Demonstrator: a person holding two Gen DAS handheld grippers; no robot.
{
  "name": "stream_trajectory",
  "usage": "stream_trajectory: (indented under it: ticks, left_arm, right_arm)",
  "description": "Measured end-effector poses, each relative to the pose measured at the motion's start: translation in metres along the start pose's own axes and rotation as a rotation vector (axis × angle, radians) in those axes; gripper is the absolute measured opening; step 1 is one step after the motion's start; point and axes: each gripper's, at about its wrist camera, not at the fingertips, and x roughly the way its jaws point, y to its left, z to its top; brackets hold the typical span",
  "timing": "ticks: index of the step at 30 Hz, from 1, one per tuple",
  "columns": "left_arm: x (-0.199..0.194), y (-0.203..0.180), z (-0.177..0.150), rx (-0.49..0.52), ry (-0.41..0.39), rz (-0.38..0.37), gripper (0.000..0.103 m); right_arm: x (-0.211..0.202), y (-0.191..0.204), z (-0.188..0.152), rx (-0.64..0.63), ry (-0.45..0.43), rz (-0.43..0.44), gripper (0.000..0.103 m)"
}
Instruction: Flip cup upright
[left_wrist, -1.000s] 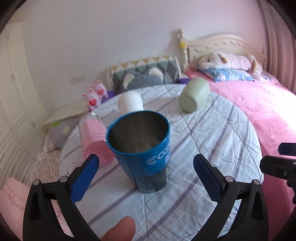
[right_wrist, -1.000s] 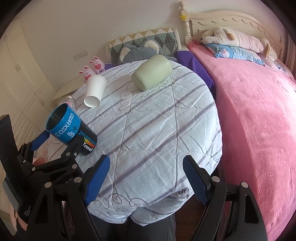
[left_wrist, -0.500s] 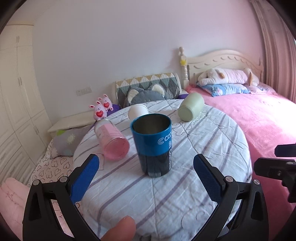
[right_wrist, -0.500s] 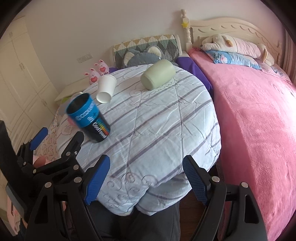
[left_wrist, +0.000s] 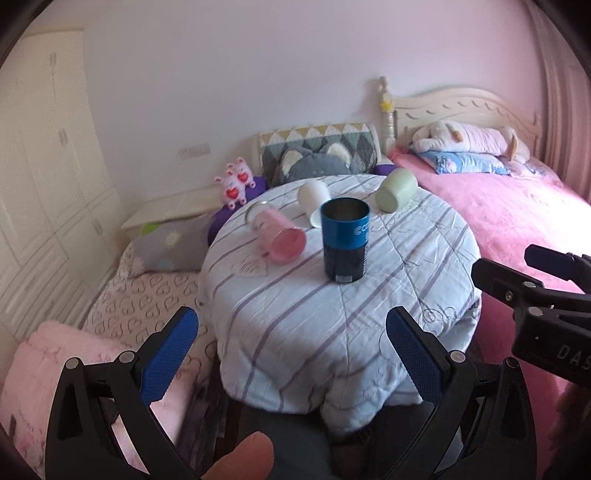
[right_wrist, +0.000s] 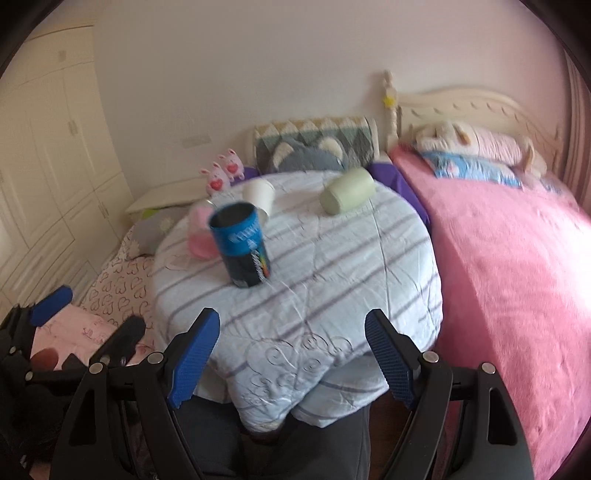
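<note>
Quilted surface (left_wrist: 332, 325) carries blue cup (left_wrist: 345, 240) upright; left tool (left_wrist: 291, 350) and right tool (right_wrist: 291, 354), slightly blurred, gape wide, apparently empty.

Plain pale wall (left_wrist: 258, 74) at the far side, wall socket (left_wrist: 194, 150) low on it. Cream wardrobe (left_wrist: 40, 184) on the left. Bed with pink blanket (left_wrist: 517, 206) on the right, cream carved headboard (left_wrist: 461, 107), plush toy and blue pillow at its head. Round table under a striped light-blue quilt (left_wrist: 332, 314) in the middle. Patterned cushions and two small pink plush toys (left_wrist: 236, 181) beyond it. Soft daylight.
</note>
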Motion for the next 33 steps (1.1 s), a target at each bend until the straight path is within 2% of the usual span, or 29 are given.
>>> stream_trajectory:
  ticks: [5,12,33]
  left_arm:
    - [-0.033,0.013,0.001,-0.026,-0.050,0.032,0.103]
    - [-0.041,0.023,-0.002,-0.055,-0.041,0.060,0.103]
    - [-0.039,0.028,-0.003,-0.067,-0.035,0.062,0.103]
  right_arm:
    - [-0.021,0.014,0.003,-0.028,-0.073,-0.015,0.082]
    - [-0.034,0.019,0.005,-0.029,-0.120,-0.008,0.082]
    - [-0.034,0.017,0.004,-0.030,-0.106,-0.009,0.082]
